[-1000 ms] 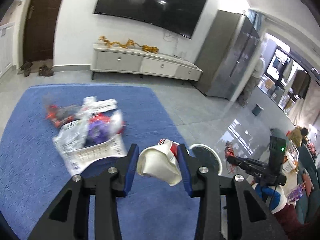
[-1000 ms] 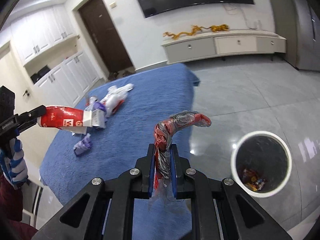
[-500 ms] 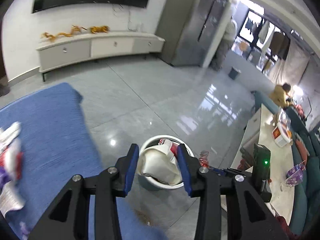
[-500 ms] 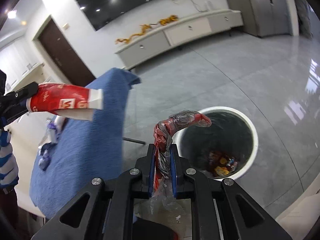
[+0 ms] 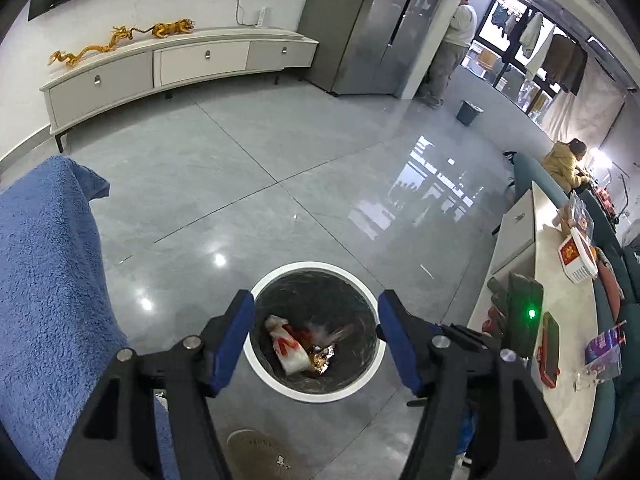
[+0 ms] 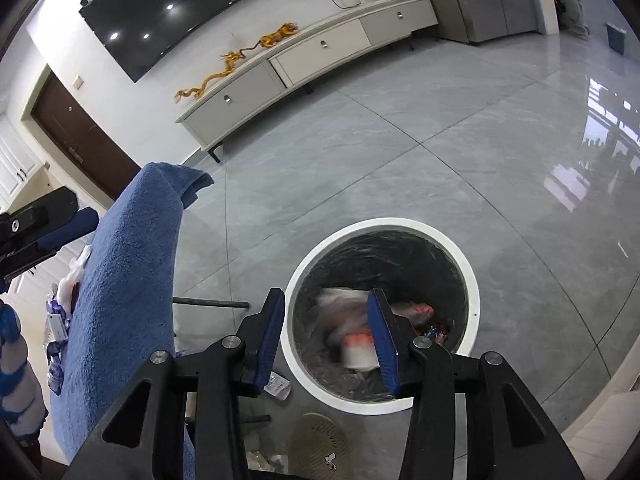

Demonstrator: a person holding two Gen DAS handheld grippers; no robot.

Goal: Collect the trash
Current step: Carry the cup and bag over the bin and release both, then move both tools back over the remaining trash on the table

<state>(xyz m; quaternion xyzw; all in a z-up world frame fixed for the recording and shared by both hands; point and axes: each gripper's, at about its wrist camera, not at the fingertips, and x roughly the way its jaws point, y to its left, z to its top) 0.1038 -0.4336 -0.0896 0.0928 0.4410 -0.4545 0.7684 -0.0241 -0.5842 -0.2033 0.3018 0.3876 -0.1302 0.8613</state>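
Note:
A round bin with a white rim [image 5: 260, 368] [image 6: 472, 276] and a dark liner stands on the grey floor under both grippers. My left gripper [image 5: 316, 336] hangs above it, its jaws opening with nothing between them. Inside lie a white and red carton [image 5: 286, 346] and a foil wrapper [image 5: 320, 360], with a blurred piece dropping beside them. My right gripper [image 6: 326, 336] is also over the bin, its jaws opening and nothing between them. Blurred red and white trash [image 6: 352, 332] is falling just below it. More wrappers [image 6: 60, 308] lie on the blue-covered table [image 6: 120, 280] [image 5: 48, 280].
The table edge is close on the left of the bin. A small wrapper [image 6: 278, 386] lies on the floor by the rim. A white counter [image 5: 560, 320] with boxes stands to the right. A TV cabinet [image 5: 180, 64] lines the far wall, where a person [image 5: 452, 40] stands.
Both grippers swung from over the table to above the bin and sank. Each let go of its load: the carton and the red wrapper left the jaws and dropped into the bin.

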